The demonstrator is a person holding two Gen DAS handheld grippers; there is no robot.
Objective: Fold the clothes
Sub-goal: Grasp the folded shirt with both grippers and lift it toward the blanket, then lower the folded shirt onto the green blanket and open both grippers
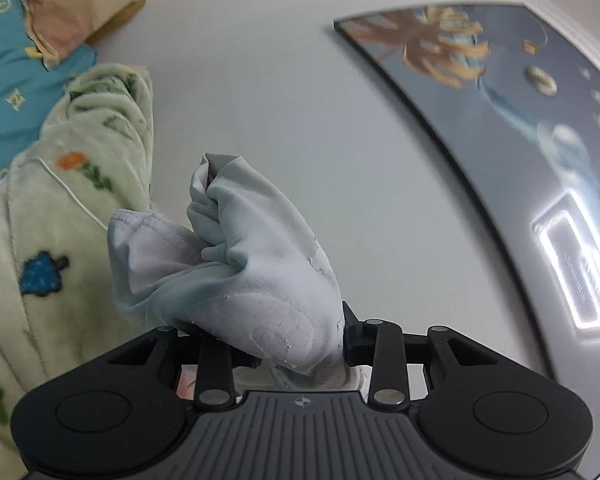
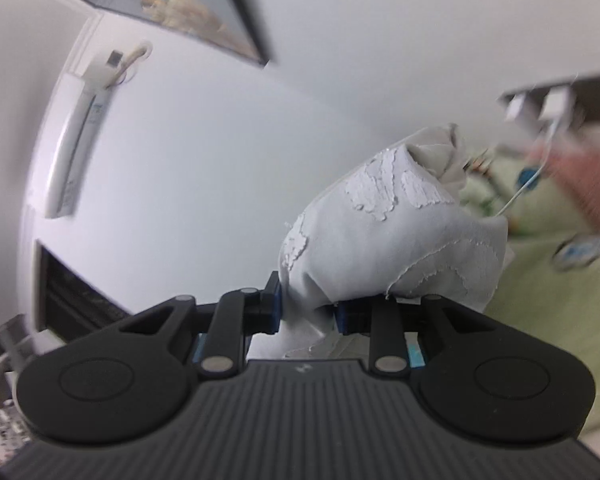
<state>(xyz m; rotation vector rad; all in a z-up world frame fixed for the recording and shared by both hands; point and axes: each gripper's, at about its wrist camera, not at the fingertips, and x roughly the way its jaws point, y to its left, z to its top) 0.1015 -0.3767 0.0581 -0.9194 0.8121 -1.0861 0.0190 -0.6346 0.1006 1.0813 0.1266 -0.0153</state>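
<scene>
Black ribbed hand-held gripper [image 1: 300, 344], silver pivot screws

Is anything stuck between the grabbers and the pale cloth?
No. The left gripper is shut right on the bunched pale grey-white cloth, and the right gripper pinches the same kind of cloth. Nothing sits between.

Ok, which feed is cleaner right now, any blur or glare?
Left wrist view: white garment sharp, strong glare on the framed picture, fisheye bends its edge. Right wrist view: garment readable, background smeared, especially the pink shape at right.
</scene>
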